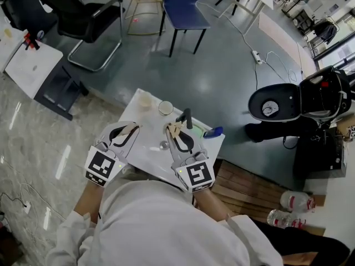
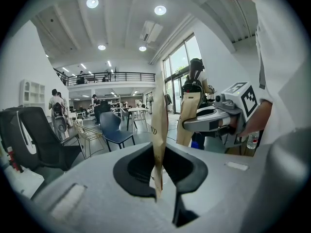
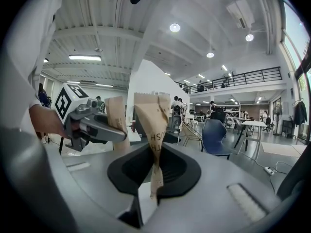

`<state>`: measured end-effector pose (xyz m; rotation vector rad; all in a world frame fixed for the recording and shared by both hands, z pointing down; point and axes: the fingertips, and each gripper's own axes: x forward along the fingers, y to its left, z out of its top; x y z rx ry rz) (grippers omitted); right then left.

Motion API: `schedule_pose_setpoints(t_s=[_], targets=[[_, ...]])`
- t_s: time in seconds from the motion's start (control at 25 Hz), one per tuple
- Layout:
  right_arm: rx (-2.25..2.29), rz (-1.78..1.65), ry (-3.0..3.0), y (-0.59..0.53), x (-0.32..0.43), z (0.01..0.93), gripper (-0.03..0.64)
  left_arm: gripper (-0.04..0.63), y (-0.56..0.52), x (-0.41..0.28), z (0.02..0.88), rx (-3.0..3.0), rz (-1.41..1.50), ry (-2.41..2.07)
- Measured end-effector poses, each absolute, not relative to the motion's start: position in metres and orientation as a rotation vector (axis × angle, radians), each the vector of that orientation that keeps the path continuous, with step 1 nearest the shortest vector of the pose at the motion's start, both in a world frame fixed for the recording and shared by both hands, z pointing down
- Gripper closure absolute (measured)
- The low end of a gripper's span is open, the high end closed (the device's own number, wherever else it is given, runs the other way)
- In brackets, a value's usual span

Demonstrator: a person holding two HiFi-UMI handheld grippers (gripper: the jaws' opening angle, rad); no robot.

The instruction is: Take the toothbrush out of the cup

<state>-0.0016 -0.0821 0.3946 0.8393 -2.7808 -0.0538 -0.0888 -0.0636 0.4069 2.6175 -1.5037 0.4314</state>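
My left gripper (image 1: 131,131) (image 2: 156,178) is shut on a narrow strip of brown paper (image 2: 159,125), which stands upright between its jaws. Over the small white table (image 1: 145,148), my right gripper (image 1: 178,131) (image 3: 154,178) is shut on a wider, crumpled piece of brown printed wrapper (image 3: 153,125). Each gripper shows in the other's view: the right gripper (image 2: 218,119) and the left gripper (image 3: 90,123), side by side and apart. A beige cup (image 1: 145,100) and a white cup (image 1: 165,107) stand at the table's far edge. No toothbrush can be made out.
A blue object (image 1: 213,132) and a small metal ball (image 1: 163,145) lie on the table. Beyond it stand a black chair (image 1: 83,15) and a blue chair (image 1: 183,7). A scooter (image 1: 299,101), a wooden pallet (image 1: 244,184) and plastic bottles (image 1: 291,206) are at the right.
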Motion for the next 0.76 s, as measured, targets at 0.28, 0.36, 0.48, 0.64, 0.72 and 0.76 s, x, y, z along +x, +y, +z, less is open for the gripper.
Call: schedule_pose_setpoints(t_s=[0.28, 0.36, 0.48, 0.64, 0.72, 0.76], targets=[[0.855, -0.053, -2.77, -0.085, 0.003, 0.396, 0.586, 0.552, -0.067, -0.085, 0.408, 2.62, 0.428, -1.485], [0.855, -0.048, -2.77, -0.086, 0.003, 0.396, 0.587, 0.552, -0.068, -0.085, 0.409, 2.619, 0.427, -1.482], [0.858, -0.036, -2.779, -0.086, 0.002, 0.393, 0.586, 0.552, -0.069, -0.084, 0.41, 2.618, 0.429, -1.478], [0.859, -0.04, -2.768, -0.088, 0.002, 0.398, 0.586, 0.552, -0.071, -0.085, 0.414, 2.617, 0.435, -1.473], [0.858, -0.037, -2.766, -0.09, 0.002, 0.402, 0.586, 0.552, -0.072, -0.087, 0.415, 2.617, 0.437, -1.472], [0.857, -0.035, -2.766, -0.091, 0.002, 0.403, 0.586, 0.552, -0.073, -0.087, 0.416, 2.617, 0.438, -1.471]])
